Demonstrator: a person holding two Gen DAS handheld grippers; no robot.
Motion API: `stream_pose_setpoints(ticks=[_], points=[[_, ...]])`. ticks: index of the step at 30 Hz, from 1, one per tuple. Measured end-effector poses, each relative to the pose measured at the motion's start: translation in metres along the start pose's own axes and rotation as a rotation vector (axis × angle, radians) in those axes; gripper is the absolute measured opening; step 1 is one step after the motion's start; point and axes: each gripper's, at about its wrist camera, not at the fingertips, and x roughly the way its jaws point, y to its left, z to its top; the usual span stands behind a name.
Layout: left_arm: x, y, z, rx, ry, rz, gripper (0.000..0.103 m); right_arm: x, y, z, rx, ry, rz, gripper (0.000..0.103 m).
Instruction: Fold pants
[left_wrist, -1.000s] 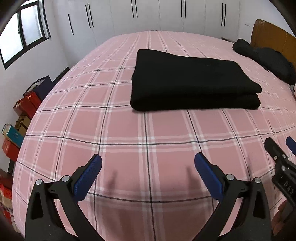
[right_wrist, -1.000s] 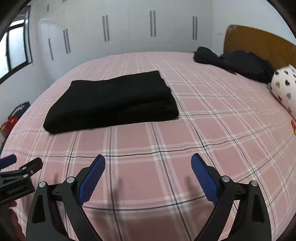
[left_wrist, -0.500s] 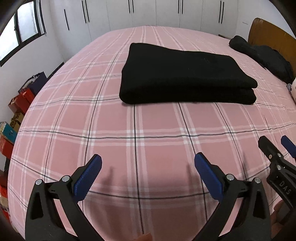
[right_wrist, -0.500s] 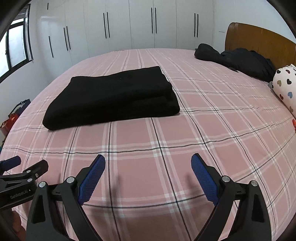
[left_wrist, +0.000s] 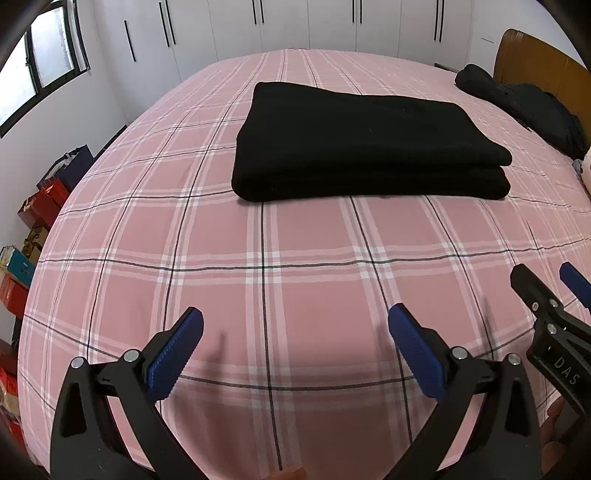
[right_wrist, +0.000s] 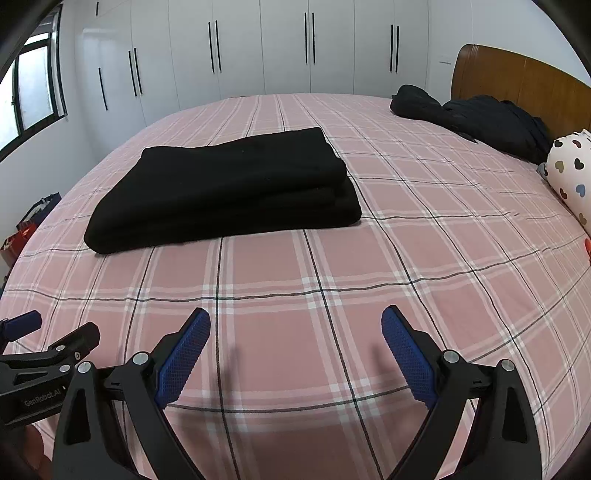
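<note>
The black pants (left_wrist: 365, 142) lie folded in a flat rectangular stack on the pink plaid bed (left_wrist: 295, 280); they also show in the right wrist view (right_wrist: 229, 188). My left gripper (left_wrist: 295, 332) is open and empty, held low over the bedspread well short of the pants. My right gripper (right_wrist: 295, 332) is open and empty too, side by side with the left. Each gripper shows at the edge of the other's view: the right one (left_wrist: 550, 295) and the left one (right_wrist: 48, 332).
A heap of dark clothes (right_wrist: 476, 118) lies by the wooden headboard (right_wrist: 517, 81). A heart-print pillow (right_wrist: 572, 170) sits at the right edge. White wardrobes (right_wrist: 295, 48) line the far wall. Boxes and bags (left_wrist: 33, 229) stand on the floor to the left of the bed.
Both grippers have drawn back from the folded pants and tilted a little, staying open. The pants have not moved.
</note>
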Motion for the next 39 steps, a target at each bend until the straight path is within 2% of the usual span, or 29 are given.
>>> stream_pose_setpoints(ticks=[39], points=[[-0.0012, -0.0021, -0.0013, 0.012, -0.001, 0.023, 0.098, 0.0018, 0.0075, -0.0026, 0.001, 0.006, -0.004, 0.092]])
